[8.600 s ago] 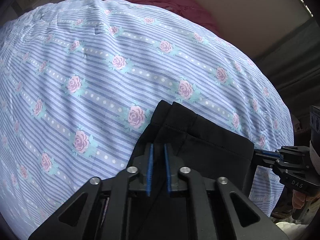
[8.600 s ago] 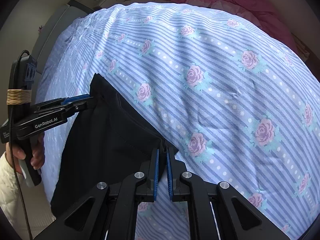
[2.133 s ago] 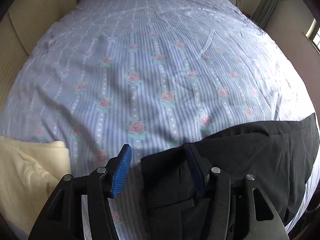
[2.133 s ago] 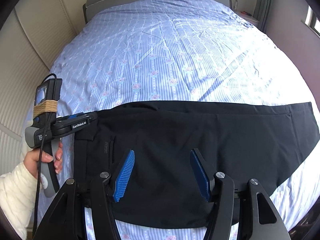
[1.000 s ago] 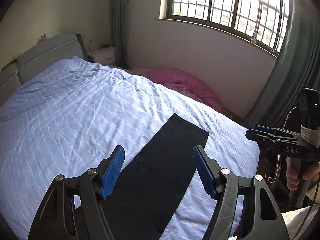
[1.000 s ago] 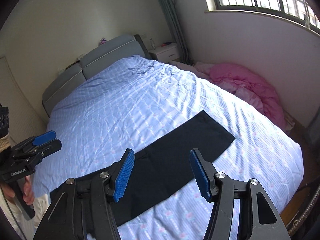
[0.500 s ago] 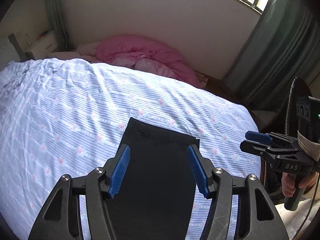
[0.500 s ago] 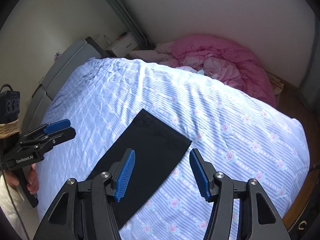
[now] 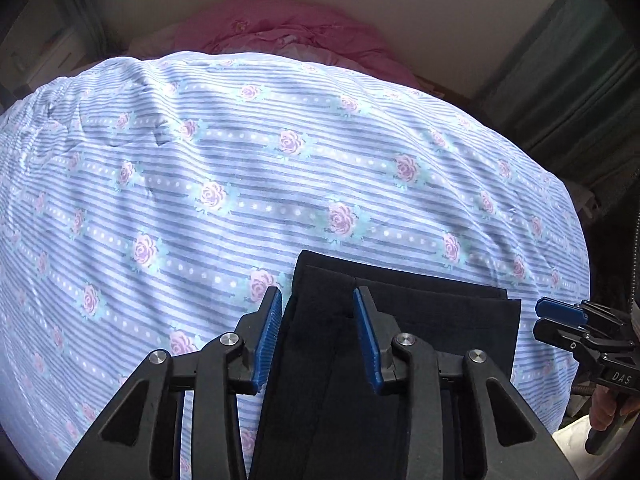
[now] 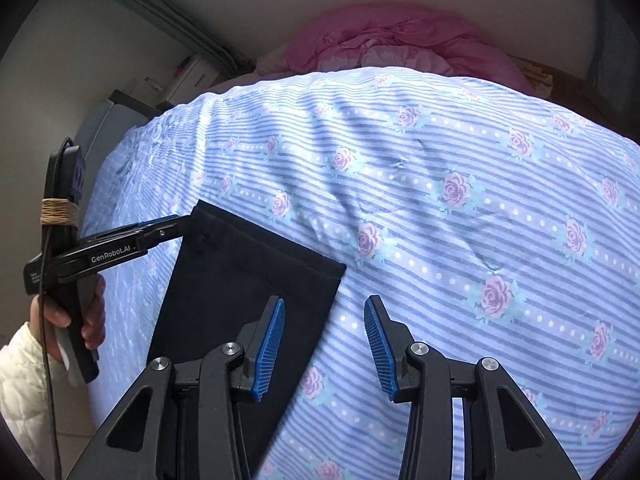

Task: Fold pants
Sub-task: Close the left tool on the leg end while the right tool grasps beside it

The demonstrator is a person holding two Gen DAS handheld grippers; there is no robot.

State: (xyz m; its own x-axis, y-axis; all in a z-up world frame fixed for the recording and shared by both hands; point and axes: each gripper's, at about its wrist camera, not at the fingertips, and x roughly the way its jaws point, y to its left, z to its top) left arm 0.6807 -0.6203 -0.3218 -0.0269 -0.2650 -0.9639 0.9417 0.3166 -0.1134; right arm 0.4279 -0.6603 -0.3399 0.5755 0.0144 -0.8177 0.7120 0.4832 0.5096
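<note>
The black pants (image 9: 432, 320) lie flat on the bed, their hem end pointing away from me. My left gripper (image 9: 319, 320) hangs over the hem's left corner. Its jaws are closing, and the fabric edge lies between the blue pads (image 9: 267, 336), which do not press on it. In the right wrist view the pants (image 10: 240, 280) run down the left side. My right gripper (image 10: 325, 332) straddles their right edge near the hem corner, its jaws also closing, with cloth under the left pad only. The left gripper (image 10: 186, 226) shows at the far corner, and the right gripper (image 9: 540, 320) just off the right edge.
The bed sheet (image 9: 280, 184) is blue-striped with pink roses and lies mostly smooth. A pink quilt (image 10: 400, 48) is heaped beyond the bed by the wall. A dark green curtain (image 9: 580, 80) hangs at the right. A hand in a white sleeve (image 10: 24, 372) holds the left tool.
Both grippers have dropped from high above the bed to just over the hem end of the pants and tilted downward. Both pairs of jaws have narrowed.
</note>
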